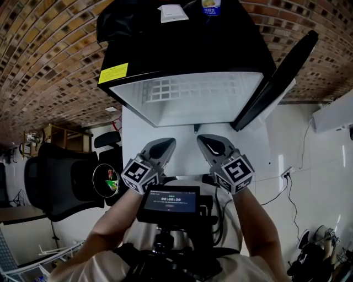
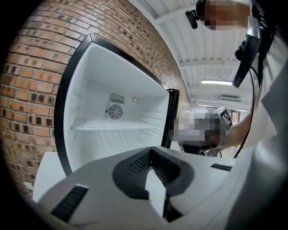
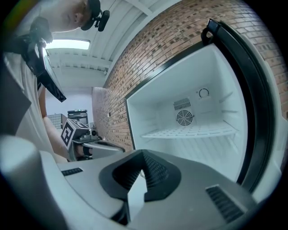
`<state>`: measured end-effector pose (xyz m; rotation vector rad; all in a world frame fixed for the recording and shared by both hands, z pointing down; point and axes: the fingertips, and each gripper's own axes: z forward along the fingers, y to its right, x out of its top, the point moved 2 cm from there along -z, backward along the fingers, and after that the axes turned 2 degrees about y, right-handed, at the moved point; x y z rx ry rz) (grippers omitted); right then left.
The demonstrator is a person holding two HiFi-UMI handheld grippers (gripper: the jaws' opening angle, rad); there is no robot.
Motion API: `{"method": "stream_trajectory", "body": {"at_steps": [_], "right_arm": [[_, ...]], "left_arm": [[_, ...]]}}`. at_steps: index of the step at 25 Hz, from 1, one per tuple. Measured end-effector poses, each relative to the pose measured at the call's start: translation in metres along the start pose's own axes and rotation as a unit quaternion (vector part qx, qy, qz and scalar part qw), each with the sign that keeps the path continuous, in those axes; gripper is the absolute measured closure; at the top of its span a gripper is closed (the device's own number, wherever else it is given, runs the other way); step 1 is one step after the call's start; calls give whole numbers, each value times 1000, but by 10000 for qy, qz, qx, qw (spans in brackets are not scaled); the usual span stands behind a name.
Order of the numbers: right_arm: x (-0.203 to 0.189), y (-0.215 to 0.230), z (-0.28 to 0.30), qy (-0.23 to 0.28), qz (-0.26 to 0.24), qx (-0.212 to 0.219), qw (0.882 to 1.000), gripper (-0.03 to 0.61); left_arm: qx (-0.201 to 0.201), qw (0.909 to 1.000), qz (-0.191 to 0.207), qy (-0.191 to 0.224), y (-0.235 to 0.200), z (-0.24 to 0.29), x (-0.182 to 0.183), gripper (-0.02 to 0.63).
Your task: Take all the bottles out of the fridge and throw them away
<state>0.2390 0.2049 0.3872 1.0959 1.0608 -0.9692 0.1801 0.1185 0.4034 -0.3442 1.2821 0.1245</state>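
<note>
The small black fridge [image 1: 182, 66] stands open in front of me, its door [image 1: 276, 82] swung to the right. Its white inside [image 2: 112, 126] holds only a wire shelf [image 3: 189, 132]; I see no bottles in it. My left gripper [image 1: 164, 147] and right gripper [image 1: 211, 145] hover side by side just before the opening, both shut with nothing between the jaws. The left gripper view shows its jaws [image 2: 155, 177] closed and the right gripper's marker cube [image 2: 225, 117] beside them. In the right gripper view the jaws [image 3: 138, 179] are closed too.
A round black bin [image 1: 106, 180] with colourful litter inside sits low on the left, next to a black office chair [image 1: 60, 176]. A white sheet [image 1: 172, 12] and a labelled container [image 1: 210, 6] lie on the fridge top. Brick wall surrounds the fridge.
</note>
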Motion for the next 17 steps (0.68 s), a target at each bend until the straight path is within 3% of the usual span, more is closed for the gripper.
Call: {"method": "stream_trajectory", "body": {"at_steps": [17], "right_arm": [[2,8,-10,152,-11,220,9996,578]], "left_arm": [[127,9999,67,-22,15,15,3,601]]}}
